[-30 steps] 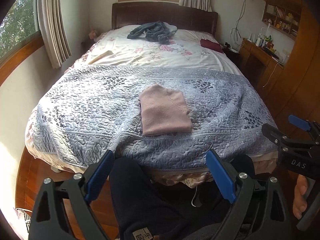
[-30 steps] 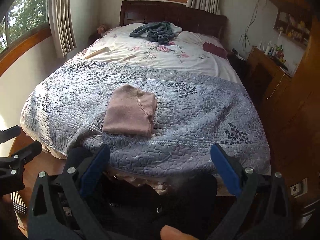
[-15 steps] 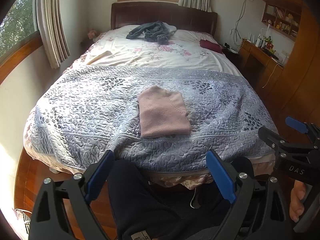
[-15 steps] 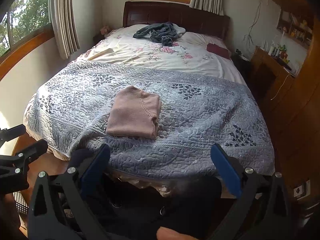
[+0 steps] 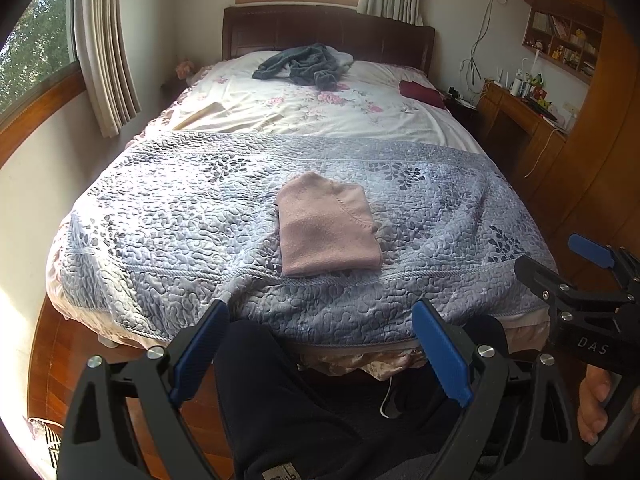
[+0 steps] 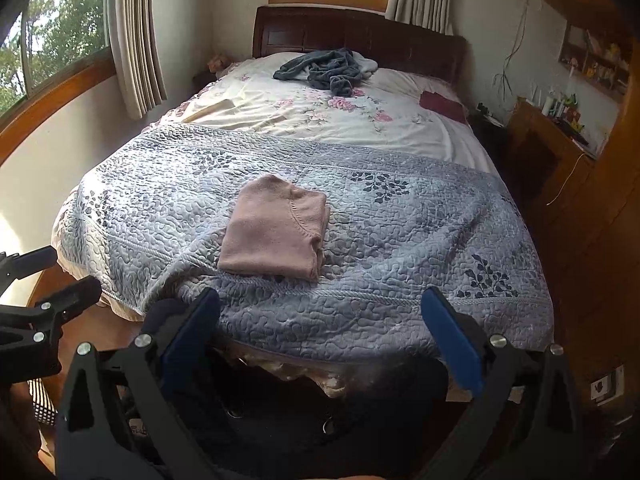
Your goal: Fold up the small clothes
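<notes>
A pink knitted garment (image 5: 326, 228) (image 6: 274, 230) lies folded into a rectangle on the blue-grey quilted bedspread (image 5: 168, 220) (image 6: 400, 240), near the foot of the bed. My left gripper (image 5: 320, 350) is held off the foot of the bed, open, with nothing between its blue pads. My right gripper (image 6: 320, 334) is also open and empty, equally far back from the garment. Each gripper appears at the edge of the other's view. A person's dark trouser legs (image 5: 288, 400) show below both grippers.
A crumpled dark grey garment (image 5: 304, 64) (image 6: 324, 66) lies by the wooden headboard, a dark red item (image 5: 420, 92) to its right. Wooden desk and shelves (image 5: 532, 112) line the right wall. Curtains and windows stand on the left. Wooden floor (image 5: 52, 368) lies left of the bed.
Both grippers have drawn back and lifted slightly away from the bed, so the folded pink garment sits a little farther off. Both stay open.
</notes>
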`<state>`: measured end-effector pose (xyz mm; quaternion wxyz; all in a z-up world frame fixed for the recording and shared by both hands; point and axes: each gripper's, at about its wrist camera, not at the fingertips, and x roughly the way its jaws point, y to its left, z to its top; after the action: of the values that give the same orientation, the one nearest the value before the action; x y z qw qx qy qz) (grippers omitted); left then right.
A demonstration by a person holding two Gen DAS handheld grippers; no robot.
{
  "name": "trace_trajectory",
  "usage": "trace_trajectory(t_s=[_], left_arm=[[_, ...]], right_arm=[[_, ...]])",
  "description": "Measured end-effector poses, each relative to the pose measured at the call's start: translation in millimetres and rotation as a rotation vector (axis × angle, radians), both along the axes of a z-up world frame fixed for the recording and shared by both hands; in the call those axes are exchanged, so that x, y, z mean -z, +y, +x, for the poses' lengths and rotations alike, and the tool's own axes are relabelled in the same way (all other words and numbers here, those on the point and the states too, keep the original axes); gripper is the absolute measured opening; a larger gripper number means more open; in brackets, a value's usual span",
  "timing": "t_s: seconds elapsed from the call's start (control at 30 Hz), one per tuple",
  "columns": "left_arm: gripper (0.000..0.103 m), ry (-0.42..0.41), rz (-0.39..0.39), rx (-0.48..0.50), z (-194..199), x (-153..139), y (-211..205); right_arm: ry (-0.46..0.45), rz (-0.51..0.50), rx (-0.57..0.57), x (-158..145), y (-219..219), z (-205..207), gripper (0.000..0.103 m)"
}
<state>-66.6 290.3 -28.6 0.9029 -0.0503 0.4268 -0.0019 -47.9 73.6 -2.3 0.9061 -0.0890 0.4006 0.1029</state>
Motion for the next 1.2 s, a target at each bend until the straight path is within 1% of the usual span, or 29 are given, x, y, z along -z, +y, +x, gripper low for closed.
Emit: trace_trajectory(t_s=[0.67, 1.2], left_arm=[[0.093, 0.004, 0.024, 0.009, 17, -7, -2], [0.093, 0.013, 0.027, 0.008, 21, -4, -2]], right_arm=[[0.006, 0.001, 0.002, -4, -2, 18, 0.100], [0.018, 0.003, 0.010, -2, -4, 26, 0.100]])
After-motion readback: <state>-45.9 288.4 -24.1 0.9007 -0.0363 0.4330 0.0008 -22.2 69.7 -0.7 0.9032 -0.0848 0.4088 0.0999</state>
